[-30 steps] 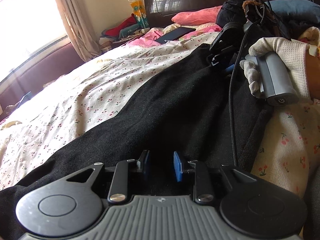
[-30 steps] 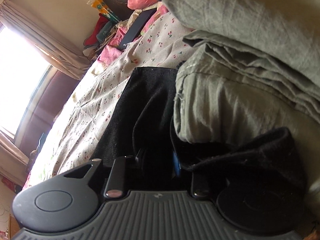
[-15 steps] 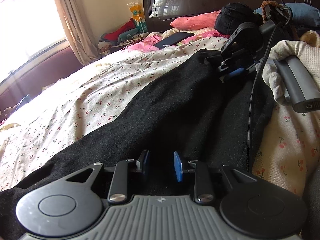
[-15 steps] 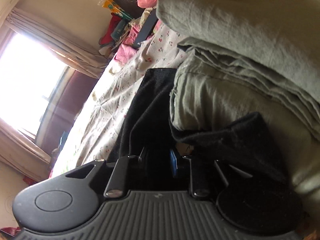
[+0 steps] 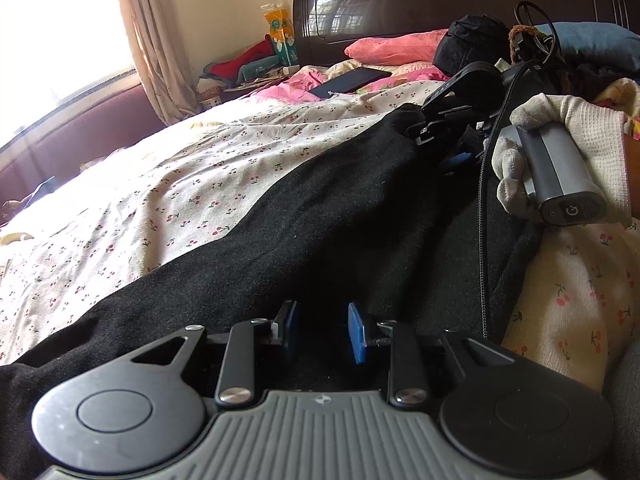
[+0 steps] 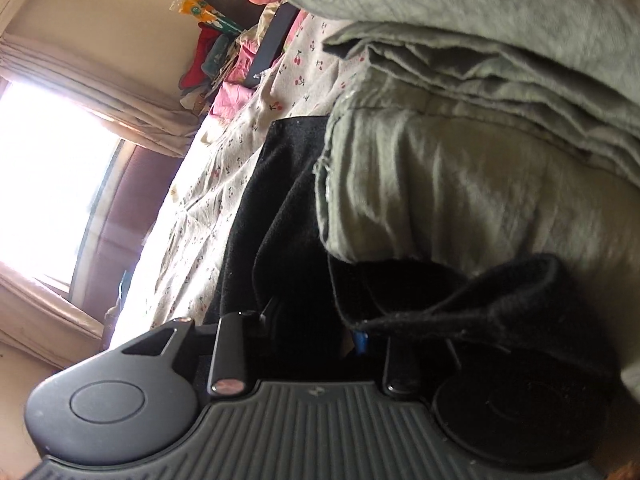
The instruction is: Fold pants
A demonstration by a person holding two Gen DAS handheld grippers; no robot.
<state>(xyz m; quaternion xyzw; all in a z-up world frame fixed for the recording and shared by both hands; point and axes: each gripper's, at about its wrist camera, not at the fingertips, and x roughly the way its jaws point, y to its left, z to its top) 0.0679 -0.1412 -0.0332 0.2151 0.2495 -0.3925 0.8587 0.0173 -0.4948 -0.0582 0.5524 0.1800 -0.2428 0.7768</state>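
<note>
- Your left gripper (image 5: 320, 330): fingers apart, grasping nothing, low over black pants (image 5: 320, 216).
- Your right gripper (image 5: 448, 136): fingers clenched on pants' far end.
- Pants lie along cherry-print bed (image 5: 168, 184); grey folded cloth (image 6: 460, 168) beside them.

Left tool (image 5: 322, 332): low, near level, pointing forward; two blue-padded fingers (image 5: 357, 334) apart, clear gap between, nothing pinched. Right tool (image 5: 448, 148): seen ahead in left wrist view, tilted, nose down. Right hand (image 5: 560, 156): white knit glove, wrapped around grey handle, fingers curled over top and front, bare wrist at frame edge. Right wrist view rolled sideways; right tool's (image 6: 320, 336) fingers mostly lost in dark, only sliver of one blue pad visible; gap unreadable.
</note>
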